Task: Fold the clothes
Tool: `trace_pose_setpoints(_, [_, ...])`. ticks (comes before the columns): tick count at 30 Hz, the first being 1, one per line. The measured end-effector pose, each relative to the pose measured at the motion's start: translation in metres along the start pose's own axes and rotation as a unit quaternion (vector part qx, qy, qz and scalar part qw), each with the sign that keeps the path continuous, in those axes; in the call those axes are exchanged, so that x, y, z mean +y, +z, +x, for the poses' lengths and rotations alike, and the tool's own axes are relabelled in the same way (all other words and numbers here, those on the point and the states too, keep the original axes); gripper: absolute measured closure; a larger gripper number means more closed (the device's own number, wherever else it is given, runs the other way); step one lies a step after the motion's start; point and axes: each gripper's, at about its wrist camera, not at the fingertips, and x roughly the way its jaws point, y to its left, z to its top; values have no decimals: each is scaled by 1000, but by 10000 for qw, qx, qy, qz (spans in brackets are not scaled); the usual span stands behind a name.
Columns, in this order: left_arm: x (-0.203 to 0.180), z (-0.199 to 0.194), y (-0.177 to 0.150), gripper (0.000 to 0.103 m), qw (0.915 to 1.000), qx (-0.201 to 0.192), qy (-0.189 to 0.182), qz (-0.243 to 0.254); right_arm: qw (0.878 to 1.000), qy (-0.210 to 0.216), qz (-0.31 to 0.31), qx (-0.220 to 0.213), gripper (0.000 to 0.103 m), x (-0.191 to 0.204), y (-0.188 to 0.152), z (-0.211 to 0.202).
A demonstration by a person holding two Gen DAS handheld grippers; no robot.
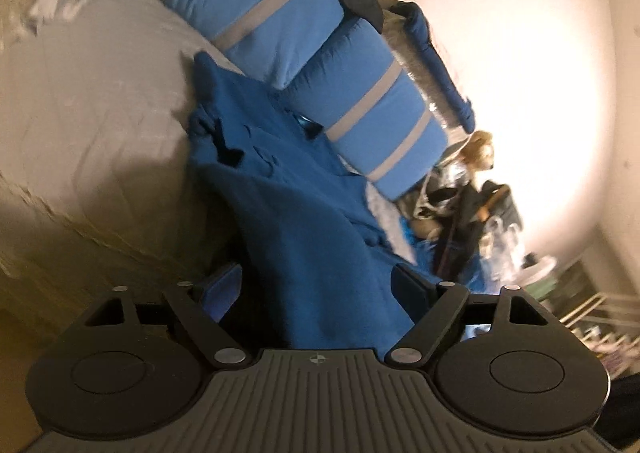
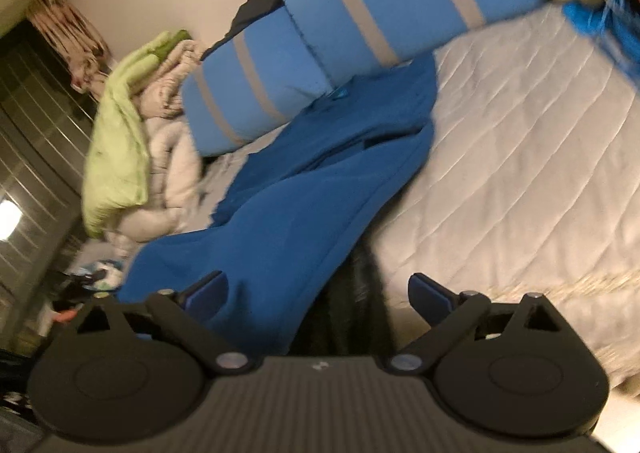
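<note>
Across the bed (image 2: 540,125), blue garment (image 2: 304,189) stretches lengthwise toward the pillows (image 2: 304,53).

A bed with a pale grey quilted cover (image 2: 520,157) filled the room. Two blue cushions with grey stripes (image 2: 340,37) lay toward twelve o'clock against a plain cream wall (image 1: 540,73). A lime-green blanket (image 2: 116,157) was heaped at nine o'clock.

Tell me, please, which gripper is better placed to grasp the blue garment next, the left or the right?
Probably the left. The left gripper is open with the blue garment filling the gap between its fingers. The right gripper is open too, but the cloth lies only by one finger.
</note>
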Motion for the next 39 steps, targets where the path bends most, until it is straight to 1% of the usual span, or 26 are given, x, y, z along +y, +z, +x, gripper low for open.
trace_pose_setpoints(2, [4, 3, -3, 39, 9998, 37, -89, -169, 9996, 235, 173, 45, 15, -3, -5, 5])
trace_pose_setpoints(3, [6, 4, -5, 42, 9996, 60, -121, -252, 9991, 348, 238, 48, 16, -4, -8, 7])
trace_pose_setpoints(5, [9, 7, -7, 52, 9991, 101, -147, -385, 9979, 549, 353, 29, 22, -5, -15, 7])
trace_pose_setpoints(6, [10, 7, -9, 54, 9989, 112, -149, -434, 9973, 618, 400, 5, 24, -5, -17, 6])
trace_pose_setpoints(7, [9, 7, -10, 59, 9988, 105, -147, -462, 9966, 686, 446, -19, 30, -5, -20, 6])
trace_pose_setpoints(10, [7, 6, -12, 64, 9984, 83, -140, -547, 9950, 814, 567, -88, 41, -3, -27, 1])
trace_pose_setpoints(14, [1, 3, -16, 74, 9981, 36, -119, -609, 9945, 825, 642, -113, 60, 4, -32, -5])
trace_pose_setpoints(17, [-4, 4, -18, 78, 9979, 3, -62, -638, 9934, 861, 726, -194, 69, 9, -36, -9])
trace_pose_setpoints(19, [-8, 4, -19, 80, 9979, -13, -22, -654, 9926, 906, 767, -245, 71, 12, -37, -11])
trace_pose_setpoints(21, [-9, 5, -19, 84, 9979, 5, 51, -649, 9917, 953, 815, -279, 74, 14, -37, -11])
trace_pose_setpoints(23, [-12, 6, -19, 91, 9978, 21, 217, -620, 9923, 866, 853, -253, 80, 16, -37, -10])
trace_pose_setpoints(24, [-15, 6, -18, 93, 9979, 21, 295, -580, 9926, 813, 871, -238, 82, 17, -36, -10])
trace_pose_setpoints(26, [-21, 5, -16, 96, 9978, 9, 437, -494, 9930, 713, 910, -235, 91, 19, -36, -11])
trace_pose_setpoints(29, [-35, 0, -11, 97, 9982, -143, 484, -335, 9920, 658, 1029, -304, 95, 22, -33, -16])
trace_pose_setpoints(32, [-46, -5, -5, 97, 9979, -333, 462, -293, 9911, 632, 1083, -454, 97, 29, -25, -22])
trace_pose_setpoints(39, [-71, -8, 7, 98, 9974, -597, 350, -176, 9885, 574, 1125, -826, 97, 52, 3, -35])
